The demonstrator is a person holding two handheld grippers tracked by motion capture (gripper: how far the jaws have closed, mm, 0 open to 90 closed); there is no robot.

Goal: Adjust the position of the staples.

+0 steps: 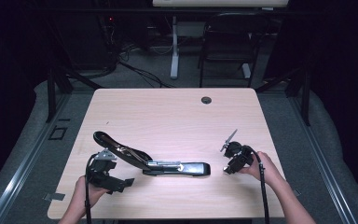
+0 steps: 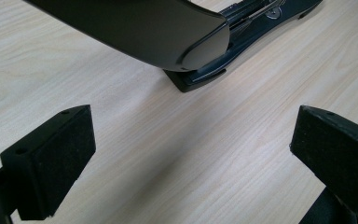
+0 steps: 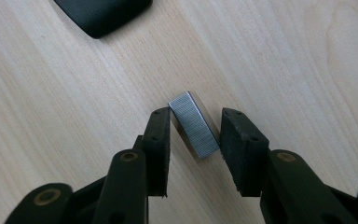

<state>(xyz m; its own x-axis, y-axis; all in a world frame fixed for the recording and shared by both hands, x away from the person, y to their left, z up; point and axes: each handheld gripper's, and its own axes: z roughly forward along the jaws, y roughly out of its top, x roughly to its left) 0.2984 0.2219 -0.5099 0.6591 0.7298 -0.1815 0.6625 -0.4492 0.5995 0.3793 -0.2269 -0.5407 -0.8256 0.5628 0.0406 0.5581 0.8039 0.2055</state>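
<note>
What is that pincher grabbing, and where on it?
The right gripper pinches the strip of staples across its long sides; the left gripper holds nothing.

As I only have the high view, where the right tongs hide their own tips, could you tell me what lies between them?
Observer: A silver strip of staples lies slantwise between the right tongs, its corners touching both pads.
Operator: Thank you. Are the left tongs holding anything?
Observer: No, the left tongs stand wide open over bare table, just short of the opened stapler.
</note>
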